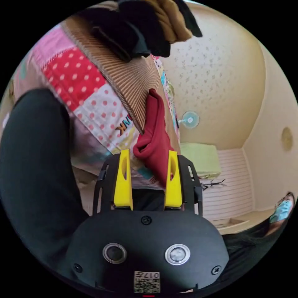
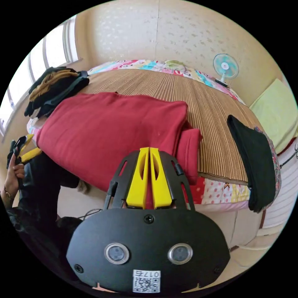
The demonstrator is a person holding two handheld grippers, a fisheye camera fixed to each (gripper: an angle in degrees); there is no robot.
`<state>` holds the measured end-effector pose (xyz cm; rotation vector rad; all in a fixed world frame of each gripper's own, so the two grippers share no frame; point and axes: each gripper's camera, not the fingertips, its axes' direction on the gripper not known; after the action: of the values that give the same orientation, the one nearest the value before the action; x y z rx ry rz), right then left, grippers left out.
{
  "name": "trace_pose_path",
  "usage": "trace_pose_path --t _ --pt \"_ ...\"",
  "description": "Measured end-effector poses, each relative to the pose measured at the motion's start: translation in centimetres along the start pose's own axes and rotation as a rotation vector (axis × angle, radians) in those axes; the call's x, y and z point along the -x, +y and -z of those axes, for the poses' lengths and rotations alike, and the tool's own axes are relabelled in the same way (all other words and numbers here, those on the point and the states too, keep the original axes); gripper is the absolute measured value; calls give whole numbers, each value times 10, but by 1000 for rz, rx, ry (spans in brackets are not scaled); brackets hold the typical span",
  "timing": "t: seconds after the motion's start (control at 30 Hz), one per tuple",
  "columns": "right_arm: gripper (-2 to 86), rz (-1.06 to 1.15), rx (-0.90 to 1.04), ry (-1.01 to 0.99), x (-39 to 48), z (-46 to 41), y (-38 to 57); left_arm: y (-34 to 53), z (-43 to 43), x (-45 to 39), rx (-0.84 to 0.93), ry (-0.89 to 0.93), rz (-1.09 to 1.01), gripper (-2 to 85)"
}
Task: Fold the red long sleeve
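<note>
The red long sleeve [image 2: 118, 130] lies folded in a thick stack on a striped mat [image 2: 198, 93], its near edge drooping over the bed's side. My right gripper [image 2: 149, 149] is shut, jaws together, in front of that near edge; I cannot tell whether any cloth is pinched. In the left gripper view the red long sleeve [image 1: 155, 136] is seen edge-on, hanging off the striped mat [image 1: 130, 80]. My left gripper [image 1: 149, 152] is open, with the hanging red fold between its jaws and touching neither. A hand holds the left gripper [image 2: 26, 146] at the garment's left end.
A folded black garment [image 2: 253, 161] lies on the mat's right edge. A pile of dark and tan clothes [image 2: 52, 83] sits at the back left. A patchwork quilt [image 1: 80, 90] covers the bed. A fan [image 2: 225, 66] and a green cushion [image 2: 276, 111] stand beyond. A person's dark clothing [image 1: 34, 173] is close by.
</note>
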<state>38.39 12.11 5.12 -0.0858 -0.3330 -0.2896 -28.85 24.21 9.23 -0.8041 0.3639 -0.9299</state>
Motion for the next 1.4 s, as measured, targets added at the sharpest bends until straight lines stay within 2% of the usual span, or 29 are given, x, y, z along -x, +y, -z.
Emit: trace_pose_path --t 0.17,0.37,0.47,0.53,0.6,0.67,0.73,0.8,0.87,1.0,1.1,1.2,1.23,1.3,1.37,1.4 --pt "3 -135 -58 -160 -20 -8 5 -5 -16 20 -17 174 119 85" --pt "3 -168 -75 -156 -15 -17 5 -9 -47 -106 59 142 -291 64" --pt "4 -170 -78 -163 -18 -19 5 6 -107 -188 203 168 -567 64" --pt "4 -124 -39 -161 -20 -19 -1 42 -168 -235 369 190 -752 64" --pt "5 -113 -4 -192 -30 -11 -5 78 -215 -255 510 200 -845 66" --pt "8 -213 -7 -279 -59 3 0 116 -254 -261 647 201 -911 80" --pt "15 -427 -129 -349 -111 34 34 155 -280 -258 793 258 -947 66" --pt "26 -621 -199 -277 -151 57 71 169 -277 -249 811 327 -941 43" --pt "53 -720 -264 -279 -186 73 104 169 -267 -235 736 248 -890 54" --pt "138 -783 -321 -590 -245 72 136 138 -227 -192 467 -12 -726 122" --pt "227 -756 -174 -700 -252 47 122 112 -213 -158 341 -194 -557 170" --pt "280 -714 -28 -778 -240 20 108 104 -227 -129 422 -244 -439 187" --pt "285 -706 -26 -727 -235 22 108 106 -238 -117 490 -243 -392 191" --pt "275 -704 35 -690 -230 27 108 115 -259 -103 623 -188 -343 188" --pt "250 -697 99 -778 -224 23 112 126 -270 -93 696 -113 -314 180" --pt "210 -678 157 -859 -216 14 116 133 -275 -86 738 -103 -294 167"
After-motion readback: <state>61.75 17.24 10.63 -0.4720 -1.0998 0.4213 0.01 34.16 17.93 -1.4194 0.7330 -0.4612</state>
